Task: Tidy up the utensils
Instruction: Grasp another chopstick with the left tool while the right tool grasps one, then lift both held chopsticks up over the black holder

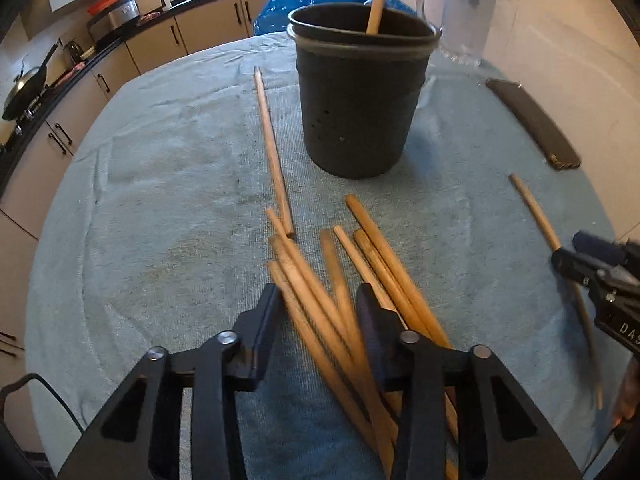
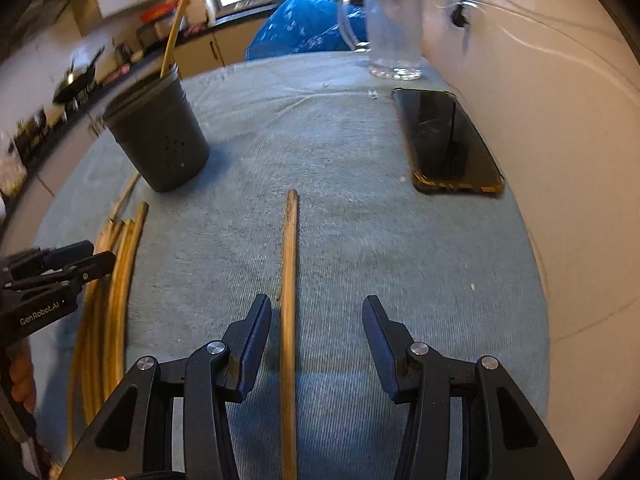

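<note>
Nearest, left gripper (image 1: 320, 300) seen parted over chopstick pile (image 1: 344, 280), several sticks between jaws, none visibly pinched. Right gripper (image 2: 316, 320) held released, single chopstick (image 2: 289, 264) lying untouched between jaws. Farther left, black holder (image 2: 160, 136) stood on blue cloth (image 2: 360, 240), one stick inside. Far right: phone (image 2: 448, 140), glass mug (image 2: 394, 28).

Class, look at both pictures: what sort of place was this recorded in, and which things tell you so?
Most likely a home kitchen: cabinets under a dark counter, a wok on the stove, and chopsticks on a towel-covered table.
</note>
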Motion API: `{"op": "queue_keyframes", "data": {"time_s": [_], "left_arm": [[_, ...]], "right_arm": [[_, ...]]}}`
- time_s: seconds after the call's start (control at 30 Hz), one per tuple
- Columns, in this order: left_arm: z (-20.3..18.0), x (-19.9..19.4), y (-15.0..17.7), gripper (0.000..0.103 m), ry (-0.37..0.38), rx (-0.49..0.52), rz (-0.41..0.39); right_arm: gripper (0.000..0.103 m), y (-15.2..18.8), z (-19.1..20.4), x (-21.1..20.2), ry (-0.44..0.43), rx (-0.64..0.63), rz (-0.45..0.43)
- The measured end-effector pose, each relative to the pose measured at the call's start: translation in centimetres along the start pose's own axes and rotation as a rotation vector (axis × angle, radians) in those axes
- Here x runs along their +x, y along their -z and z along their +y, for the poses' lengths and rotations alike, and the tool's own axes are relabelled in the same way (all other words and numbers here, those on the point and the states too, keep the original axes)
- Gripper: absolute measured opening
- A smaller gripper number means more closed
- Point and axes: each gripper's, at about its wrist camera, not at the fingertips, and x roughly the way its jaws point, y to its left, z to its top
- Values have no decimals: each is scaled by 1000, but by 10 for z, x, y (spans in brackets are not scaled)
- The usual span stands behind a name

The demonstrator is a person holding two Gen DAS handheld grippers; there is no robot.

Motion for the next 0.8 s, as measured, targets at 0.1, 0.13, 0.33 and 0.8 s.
{"op": "queue_keyframes", "data": {"time_s": [0.1, 0.13, 0.33, 0.8], "left_arm": [[-1, 2, -8, 31, 1, 20, 38], [-2, 1, -8, 30, 4, 23, 47], [4, 9, -24, 30, 51, 18, 114], [55, -34, 1, 7, 178, -120, -5]], "right_arm": [[48, -16, 8, 9, 26, -57, 55], [47, -21, 10, 12, 31, -71, 71], [34, -53, 22, 30, 39, -133, 189], [7, -39, 20, 8, -112, -47, 92]]}}
